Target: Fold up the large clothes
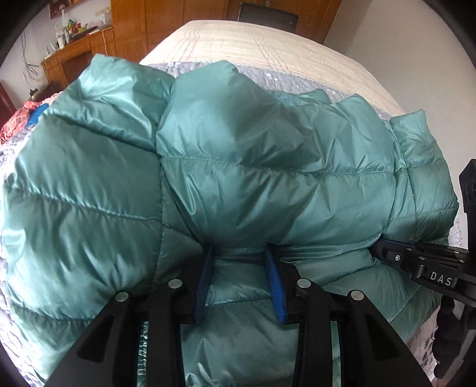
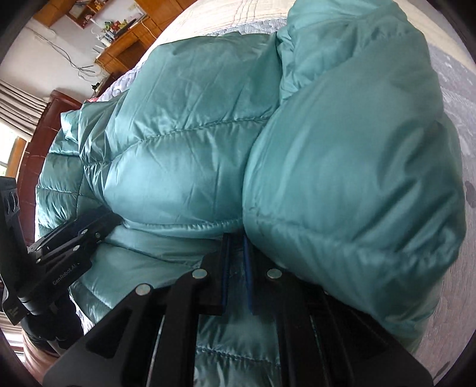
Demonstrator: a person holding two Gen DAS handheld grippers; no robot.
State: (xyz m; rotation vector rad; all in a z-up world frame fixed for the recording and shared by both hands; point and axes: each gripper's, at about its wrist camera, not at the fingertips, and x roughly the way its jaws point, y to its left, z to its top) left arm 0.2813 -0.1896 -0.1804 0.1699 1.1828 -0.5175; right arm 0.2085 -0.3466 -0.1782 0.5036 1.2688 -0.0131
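A puffy teal quilted jacket (image 1: 238, 148) (image 2: 193, 148) lies on the bed, its near part doubled over into a thick fold. In the left wrist view my left gripper (image 1: 239, 248) points steeply down, its blue pads (image 1: 275, 282) standing apart with a thick bunch of jacket pinched between them. In the same view the right gripper (image 1: 395, 253) comes in from the right, its tips buried in the fold. The right gripper (image 2: 236, 238) has its blue pads almost together, a thin layer of jacket caught between them. The left gripper (image 2: 89, 229) shows at the left edge of that view.
The bed (image 1: 267, 44) (image 2: 455, 89) has a pale checked cover beyond the jacket and grey patterned bedding under it. A red patterned cloth (image 1: 17, 119) lies at far left. A cluttered wooden desk (image 1: 74, 56), wooden cabinets (image 1: 166, 23) and a dark headboard (image 2: 50, 119) stand around.
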